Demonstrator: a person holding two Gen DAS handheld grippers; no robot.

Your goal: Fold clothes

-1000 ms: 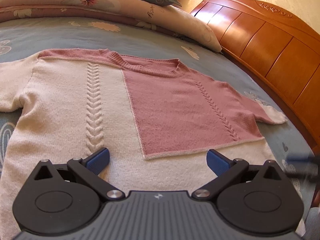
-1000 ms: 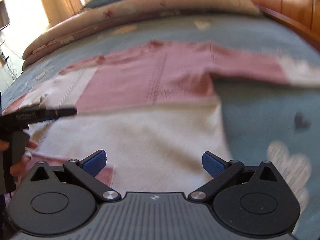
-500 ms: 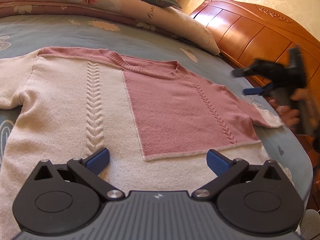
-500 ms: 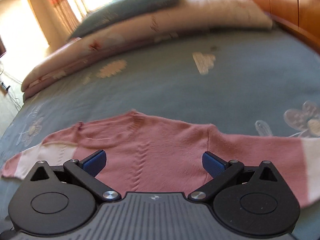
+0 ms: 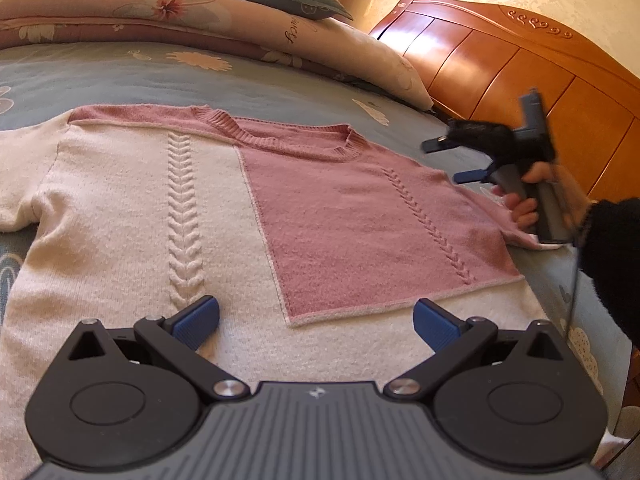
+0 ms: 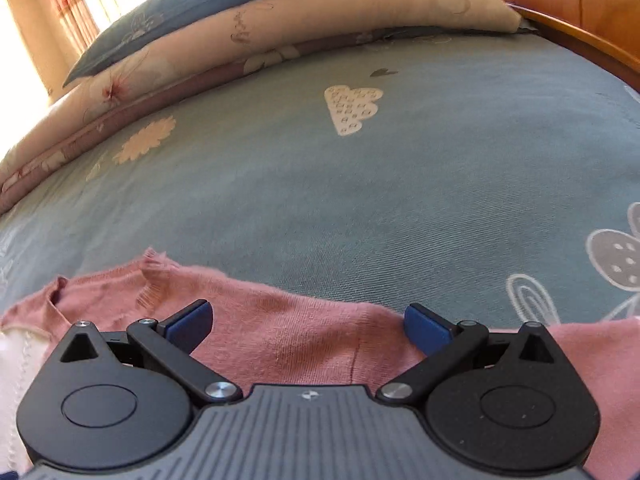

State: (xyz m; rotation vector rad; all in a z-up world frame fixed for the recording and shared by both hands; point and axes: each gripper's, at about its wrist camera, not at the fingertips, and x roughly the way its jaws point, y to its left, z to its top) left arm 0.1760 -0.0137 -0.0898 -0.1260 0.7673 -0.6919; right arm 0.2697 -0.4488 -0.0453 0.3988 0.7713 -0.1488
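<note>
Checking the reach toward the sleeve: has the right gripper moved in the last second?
Yes. In the left wrist view the right gripper has come in by the wooden headboard, over the sweater shoulder.

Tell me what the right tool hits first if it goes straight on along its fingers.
Most likely the pink shoulder of the sweater lying between the open right tool fingers; beyond it only blue bedsheet, though depth is unclear.

Sweater (image 5: pixel 248 216) flat on bed (image 5: pixel 280 84), pillows (image 5: pixel 224 12) behind it, headboard (image 5: pixel 520 64) to the right

Left hand-held gripper (image 5: pixel 316 320) and right hand-held gripper (image 6: pixel 306 322), both spread wide, gripping nothing.
</note>
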